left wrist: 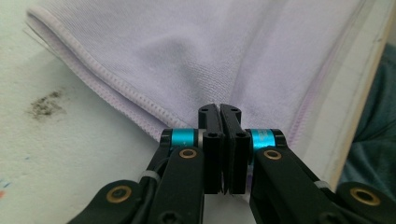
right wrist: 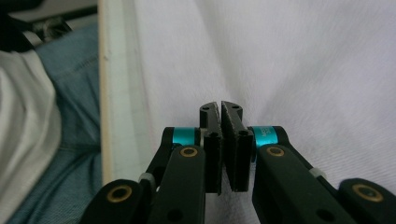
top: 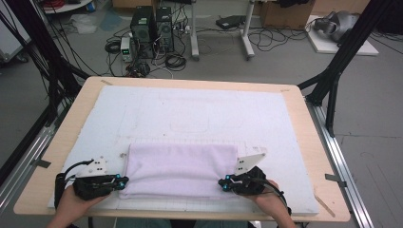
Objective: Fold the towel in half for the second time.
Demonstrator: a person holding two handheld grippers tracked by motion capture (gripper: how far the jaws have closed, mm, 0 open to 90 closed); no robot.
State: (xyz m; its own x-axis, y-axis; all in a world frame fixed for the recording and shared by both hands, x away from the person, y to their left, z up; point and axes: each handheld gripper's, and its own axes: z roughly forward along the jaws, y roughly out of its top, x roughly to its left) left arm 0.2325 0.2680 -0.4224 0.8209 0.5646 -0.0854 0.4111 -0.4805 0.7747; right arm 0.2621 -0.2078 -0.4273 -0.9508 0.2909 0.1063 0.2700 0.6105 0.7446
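A folded pale lilac towel lies on the white mat near the table's front edge. My left gripper is at the towel's left edge, close to its front corner. In the left gripper view the jaws are pressed together, and the towel puckers into their tips, so a pinch of cloth is held. My right gripper is at the towel's right edge. Its jaws are likewise closed, with creases in the towel running into them.
The mat covers most of a light wooden table. Black frame posts stand at the far corners. Computer towers and cables sit on the floor beyond. The person's blue trousers lie just past the table's front edge.
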